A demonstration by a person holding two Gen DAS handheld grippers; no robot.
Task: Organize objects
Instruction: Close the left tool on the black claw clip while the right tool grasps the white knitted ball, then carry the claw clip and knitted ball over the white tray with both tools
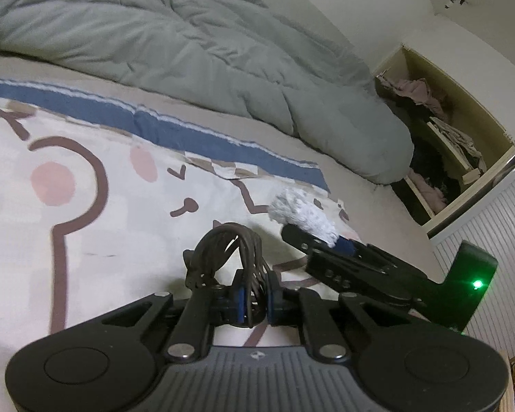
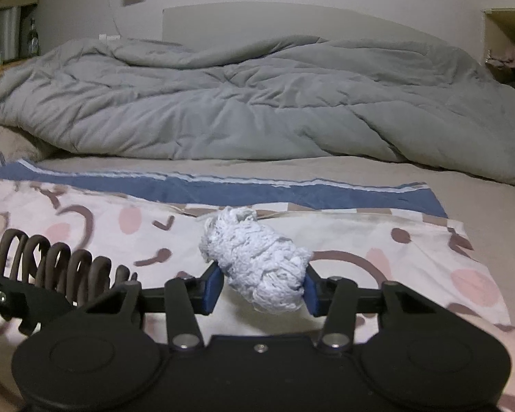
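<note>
The left gripper (image 1: 256,305) has its fingers clamped on a coiled brown cord bundle (image 1: 228,252). The right gripper (image 2: 262,290) pinches a fluffy white yarn ball (image 2: 257,261) at frame centre. Best to lower both gently onto the cartoon-print bedsheet (image 2: 377,240), apart, before letting go.

shelf clothes (image 1: 425,96) blurred, coiled cord (image 2: 61,267) partly hidden

Your left tool (image 1: 255,304): fingers nearly together, clamped on a bundle. Your right tool (image 2: 262,290): fingers set wider, clamped on a wad, just right of it.
</note>
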